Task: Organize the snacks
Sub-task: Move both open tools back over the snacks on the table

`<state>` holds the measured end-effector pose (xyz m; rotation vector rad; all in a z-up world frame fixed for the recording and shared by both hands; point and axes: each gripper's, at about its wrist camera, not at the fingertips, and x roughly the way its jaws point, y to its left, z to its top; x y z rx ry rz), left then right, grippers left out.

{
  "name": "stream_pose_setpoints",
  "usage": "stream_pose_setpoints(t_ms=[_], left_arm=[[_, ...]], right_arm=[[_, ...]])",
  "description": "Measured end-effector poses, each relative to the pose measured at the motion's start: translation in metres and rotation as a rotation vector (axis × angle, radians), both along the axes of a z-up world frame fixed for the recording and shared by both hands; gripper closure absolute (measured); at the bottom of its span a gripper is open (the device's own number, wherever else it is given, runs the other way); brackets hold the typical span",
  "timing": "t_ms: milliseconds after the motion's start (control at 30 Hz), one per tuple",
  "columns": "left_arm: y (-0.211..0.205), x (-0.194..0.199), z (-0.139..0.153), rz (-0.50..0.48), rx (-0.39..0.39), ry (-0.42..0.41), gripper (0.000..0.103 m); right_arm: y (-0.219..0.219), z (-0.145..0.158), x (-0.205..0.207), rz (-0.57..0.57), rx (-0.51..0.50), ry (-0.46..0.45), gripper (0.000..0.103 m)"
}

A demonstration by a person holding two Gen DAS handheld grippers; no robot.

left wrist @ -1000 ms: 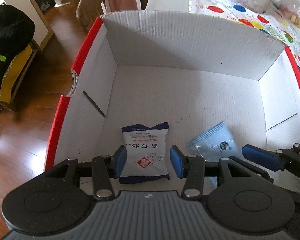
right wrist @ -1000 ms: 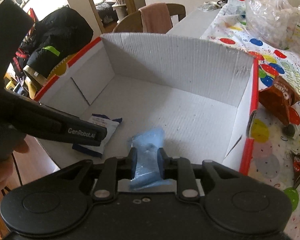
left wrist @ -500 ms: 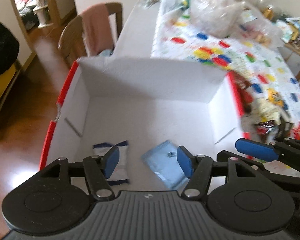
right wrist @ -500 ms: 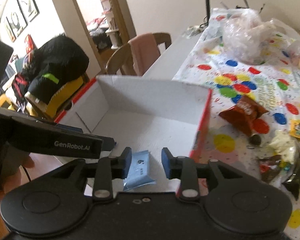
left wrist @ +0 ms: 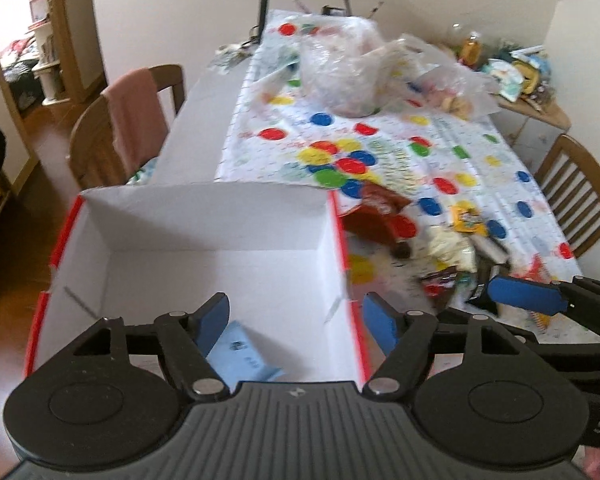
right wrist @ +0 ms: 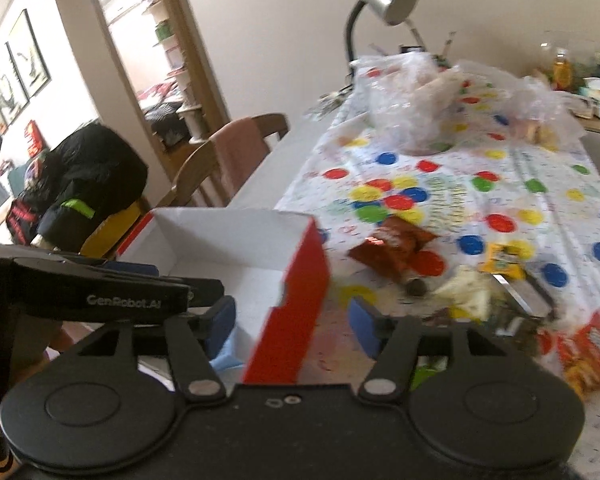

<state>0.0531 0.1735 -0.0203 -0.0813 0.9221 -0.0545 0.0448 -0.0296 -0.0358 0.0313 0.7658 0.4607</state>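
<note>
Snacks (right wrist: 396,248) lie loose on the tablecloth, right of the box (right wrist: 300,280), nearer the right gripper (right wrist: 291,324). Both grippers gape empty; the left gripper (left wrist: 295,320) hangs over the box.

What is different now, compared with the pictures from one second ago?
The right gripper has let go of the light blue packet, opened wide and pulled back up out of the cardboard box, as has the open left gripper. The blue packet lies on the box floor. The snacks on the spotted tablecloth stayed where they were.
</note>
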Motion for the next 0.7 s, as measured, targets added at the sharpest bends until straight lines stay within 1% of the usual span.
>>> stream_pose_setpoints(t_ms=[33,100,167,233,333,367,400,433,567,700], left_arm=[[-0.006,0.000,0.000,-0.006,-0.003,-0.003,0.029],[-0.020,0.001,0.001,-0.017,-0.007,-0.009,0.025],[-0.032,0.001,0.001,-0.026,-0.012,-0.017,0.023],[-0.045,0.002,0.000,-0.036,-0.021,-0.020,0.023],[-0.064,0.002,-0.002,-0.054,-0.038,-0.016,0.022],[-0.070,0.003,-0.004,-0.061,-0.043,-0.012,0.021],[-0.075,0.004,-0.005,-0.064,-0.048,-0.007,0.020],[-0.080,0.005,-0.007,-0.066,-0.055,-0.002,0.020],[-0.101,0.012,-0.020,-0.070,-0.074,0.026,0.020],[-0.118,0.022,-0.034,-0.047,-0.090,0.067,0.020]], right_arm=[[-0.007,0.001,-0.001,-0.010,0.000,-0.003,0.036],[-0.022,0.002,-0.002,-0.037,0.000,-0.006,0.029],[-0.038,0.002,-0.002,-0.067,0.000,-0.009,0.024],[-0.054,0.002,-0.003,-0.100,-0.002,-0.009,0.021],[-0.078,0.001,-0.004,-0.142,0.002,-0.010,0.014],[-0.086,0.001,-0.005,-0.154,0.004,-0.012,0.010],[-0.093,0.000,-0.006,-0.173,-0.001,-0.013,0.002],[-0.100,-0.001,-0.006,-0.193,-0.011,-0.012,0.000],[-0.129,-0.009,-0.003,-0.257,-0.041,0.014,0.000],[-0.162,-0.019,0.002,-0.348,-0.031,0.051,0.000]])
